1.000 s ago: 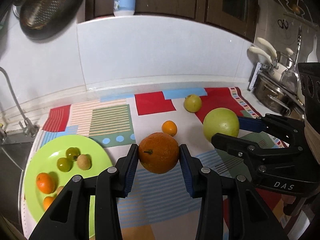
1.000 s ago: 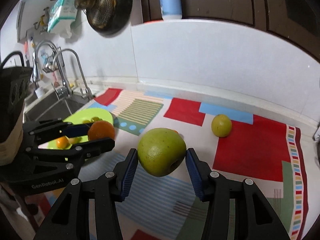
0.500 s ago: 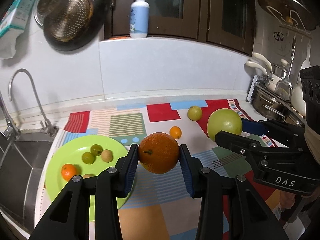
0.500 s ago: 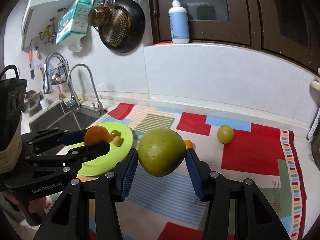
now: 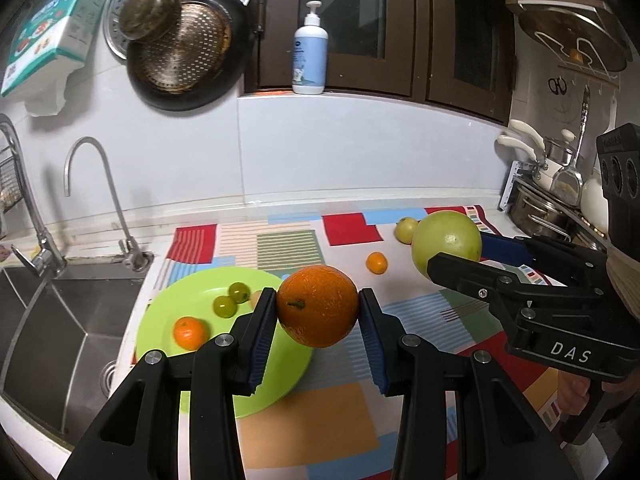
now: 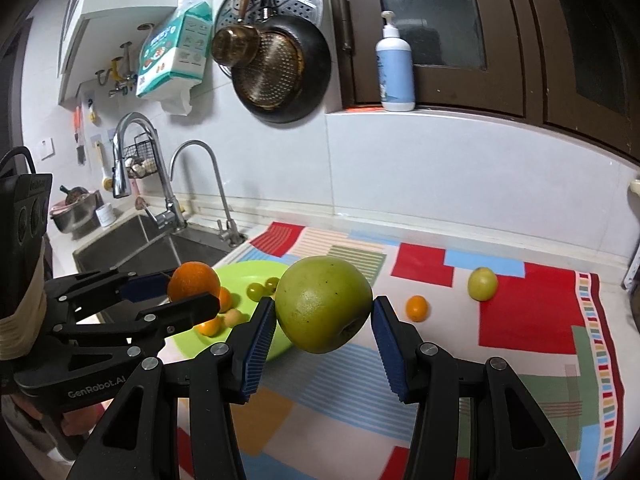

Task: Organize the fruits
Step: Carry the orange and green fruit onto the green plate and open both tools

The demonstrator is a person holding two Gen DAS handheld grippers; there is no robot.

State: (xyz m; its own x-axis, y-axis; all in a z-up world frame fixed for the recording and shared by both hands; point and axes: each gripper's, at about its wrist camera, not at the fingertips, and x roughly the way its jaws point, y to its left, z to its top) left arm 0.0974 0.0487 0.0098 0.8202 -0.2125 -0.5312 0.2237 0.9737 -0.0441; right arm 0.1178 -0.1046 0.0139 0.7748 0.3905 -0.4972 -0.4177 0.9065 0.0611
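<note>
Two fruits are in the air at once. The left hand-held gripper (image 5: 318, 308) is clamped on a large orange (image 5: 318, 306), its blue pads pressing both flanks, and holds it above the near edge of the lime-green plate (image 5: 192, 288). The right hand-held gripper (image 6: 324, 312) grasps a green apple (image 6: 324, 304) in the same way, over the patchwork cloth (image 6: 528, 312) just beside the plate's right side.

Judgement on the step: both fruits appear bound for the plate. The orange should be lowered onto a bare patch of the plate, clear of the small fruit lying there, and let go only once it rests, since a round fruit set near the rim may roll toward the sink (image 5: 52, 320). The apple should follow separately, so that the two tools do not collide over the plate.

Count: one large orange and one green apple, both held. On the plate, two green grapes (image 5: 231, 299), at least two small oranges (image 6: 210, 326) and one pale round fruit (image 6: 235, 317). On the surface, one small orange (image 5: 377, 262) and one yellow-green fruit (image 6: 483, 284), well apart from the plate.
</note>
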